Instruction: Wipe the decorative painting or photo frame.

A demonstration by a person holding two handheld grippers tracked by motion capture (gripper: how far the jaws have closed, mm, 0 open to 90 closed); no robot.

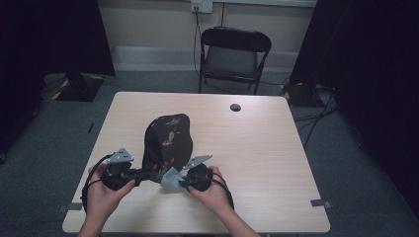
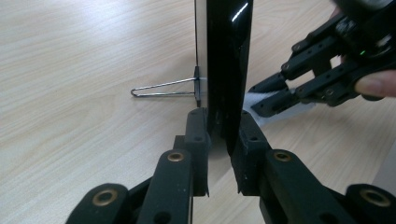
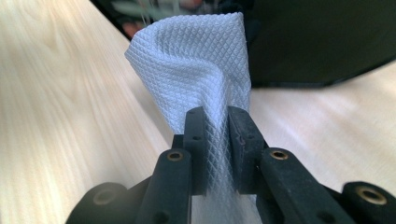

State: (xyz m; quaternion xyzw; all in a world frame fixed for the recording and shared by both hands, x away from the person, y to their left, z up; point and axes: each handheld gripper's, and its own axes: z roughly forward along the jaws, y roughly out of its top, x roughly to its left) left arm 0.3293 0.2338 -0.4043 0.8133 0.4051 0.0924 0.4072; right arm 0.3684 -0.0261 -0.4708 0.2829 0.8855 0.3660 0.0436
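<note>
High view: one black glossy panel (image 1: pixel 167 140) with floral print stands on the table (image 1: pixel 257 148), propped tilted, long axis running away from the person, top toward the far edge. Left gripper (image 1: pixel 141 174) grips its near bottom edge; left hand (image 1: pixel 104 190) wraps the handle, forearm in from the bottom. Right gripper (image 1: pixel 174 180) just right of the panel's near end holds one pale cloth (image 1: pixel 170 177); right hand (image 1: pixel 212 187) behind it. One folding chair (image 1: pixel 234 57) beyond the table.

Left gripper view: jaws narrow, clamped on the panel's thin edge (image 2: pixel 226 70), which rises vertically. One wire stand leg (image 2: pixel 163 88) juts left. Right gripper (image 2: pixel 266 95) at right, cloth in its tips.

Right gripper view: jaws closed on the white waffle-weave cloth (image 3: pixel 196 65), which sticks up and folds over; dark panel (image 3: pixel 317 42) behind.
</note>
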